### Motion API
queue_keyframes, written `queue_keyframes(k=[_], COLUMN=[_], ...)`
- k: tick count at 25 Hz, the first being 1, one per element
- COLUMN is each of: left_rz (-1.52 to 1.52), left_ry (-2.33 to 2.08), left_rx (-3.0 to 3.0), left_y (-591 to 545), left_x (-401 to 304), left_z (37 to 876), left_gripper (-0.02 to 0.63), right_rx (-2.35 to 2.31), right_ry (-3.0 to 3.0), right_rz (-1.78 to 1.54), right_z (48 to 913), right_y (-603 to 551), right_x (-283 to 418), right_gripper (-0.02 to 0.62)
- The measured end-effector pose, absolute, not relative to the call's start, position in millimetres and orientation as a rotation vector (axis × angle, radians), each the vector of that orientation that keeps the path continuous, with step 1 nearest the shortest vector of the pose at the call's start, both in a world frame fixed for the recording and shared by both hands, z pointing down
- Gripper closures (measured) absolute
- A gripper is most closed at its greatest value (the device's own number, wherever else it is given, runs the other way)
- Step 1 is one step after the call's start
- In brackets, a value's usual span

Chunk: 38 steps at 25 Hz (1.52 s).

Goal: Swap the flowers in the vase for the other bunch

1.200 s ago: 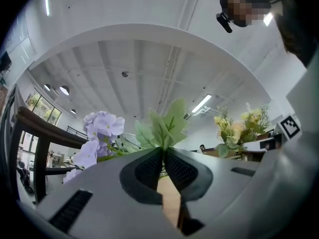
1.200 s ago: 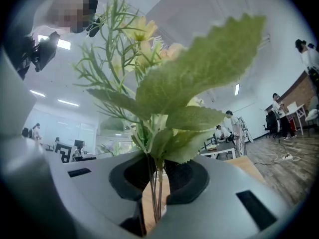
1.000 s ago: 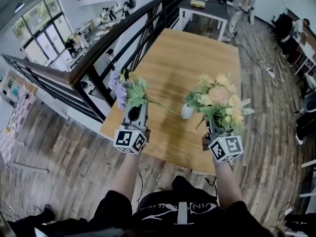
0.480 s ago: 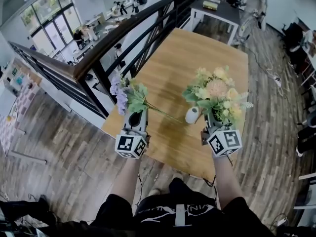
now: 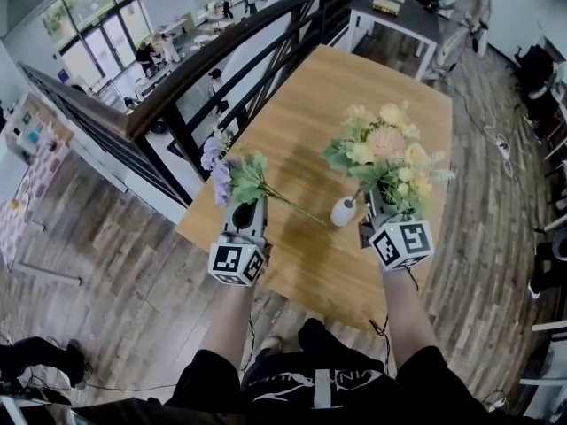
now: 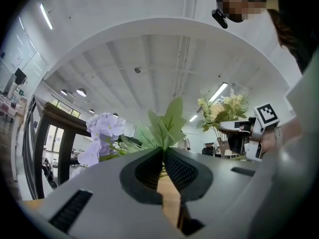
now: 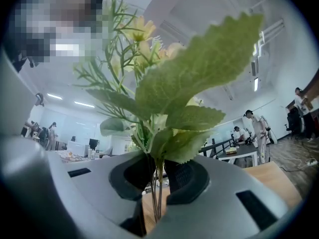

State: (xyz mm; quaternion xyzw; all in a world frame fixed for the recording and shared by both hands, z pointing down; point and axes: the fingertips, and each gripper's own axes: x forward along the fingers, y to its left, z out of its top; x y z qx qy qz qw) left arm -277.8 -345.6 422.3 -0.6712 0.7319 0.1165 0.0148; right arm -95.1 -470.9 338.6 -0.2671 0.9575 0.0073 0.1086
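In the head view my left gripper (image 5: 244, 205) is shut on the stems of a purple-flowered bunch (image 5: 223, 168) over the wooden table's (image 5: 390, 78) near left corner. One long stem slants right toward the small white vase (image 5: 344, 212), which stands near the front edge. My right gripper (image 5: 379, 205) is shut on the yellow and peach bunch (image 5: 383, 153), just right of the vase, blooms above it. The left gripper view shows pads (image 6: 175, 169) closed under purple flowers (image 6: 102, 132). In the right gripper view thin stems (image 7: 156, 193) are pinched below green leaves (image 7: 197, 83).
A dark metal railing (image 5: 204, 69) runs along the table's left side, with a lower floor beyond it. A grey table (image 5: 399, 11) with books stands past the far end. Cables (image 5: 496, 140) lie on the wood floor at the right.
My right gripper has carried the yellow bunch left, closer to the vase. The left gripper with the purple bunch has sunk a little. Both stay shut.
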Motion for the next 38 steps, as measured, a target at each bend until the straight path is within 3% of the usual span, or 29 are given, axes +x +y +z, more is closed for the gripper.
queue_keyframes(k=[38], left_rz=[0.37], left_ry=[2.32], left_rx=[-2.079], left_y=[-364], left_x=[-273], left_z=[447], left_gripper=[0.588], right_rx=[-0.827], right_ry=[2.932], right_rz=[-0.079], right_z=[451], right_y=[-478], right_x=[-101], right_gripper=[0.532])
